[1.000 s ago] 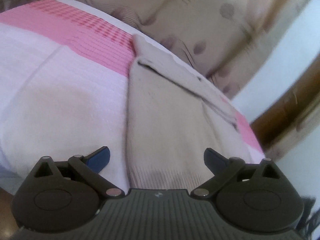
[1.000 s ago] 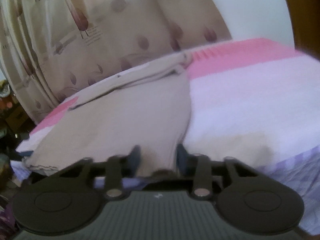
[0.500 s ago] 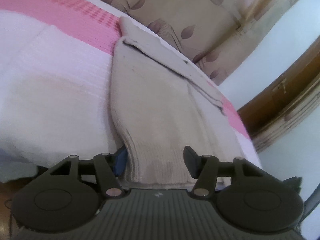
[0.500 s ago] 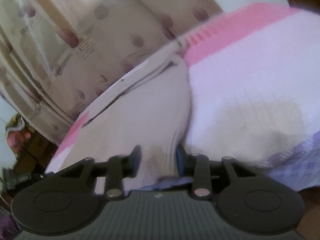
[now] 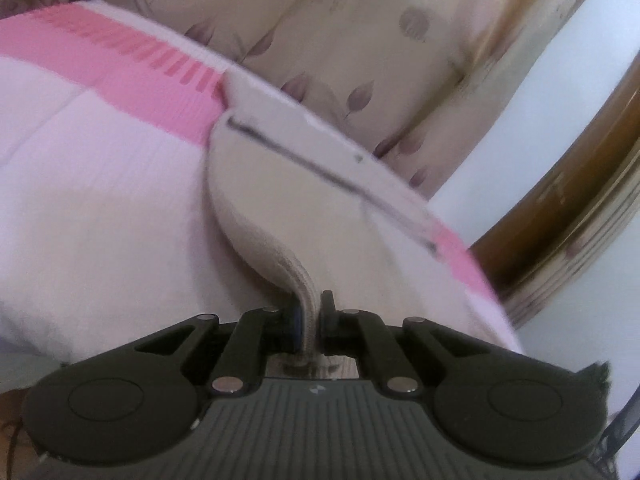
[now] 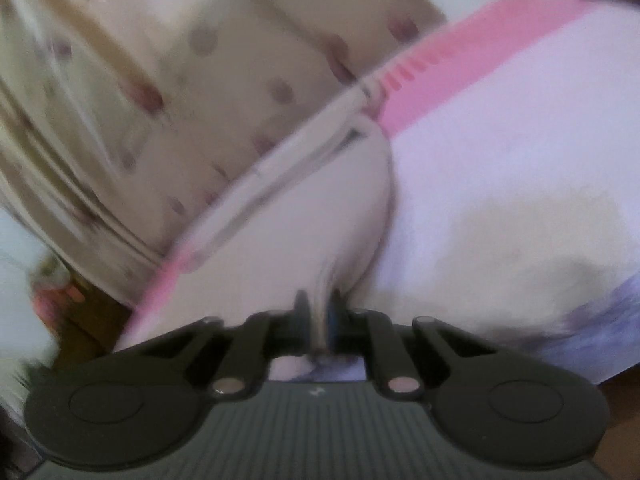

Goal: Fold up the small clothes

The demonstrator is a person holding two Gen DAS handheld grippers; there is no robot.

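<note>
Both grips on beige garment [image 5: 280, 200] hem, near bed [image 5: 100, 200] edge — left gripper [image 5: 308, 320] and right gripper [image 6: 318, 316] just clenched on fabric. Lift evenly, carry toward collar — avoid skew.

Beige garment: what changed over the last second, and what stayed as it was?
Both grippers closed on its near ribbed hem: the left gripper from wide open, the right gripper from half shut. The beige garment now bunches between them. It still lies on the pink-striped bedcover.

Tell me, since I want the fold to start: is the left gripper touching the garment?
Touching. The left wrist view shows the left gripper shut on the beige garment's ribbed hem, pinched between both pads.
</note>
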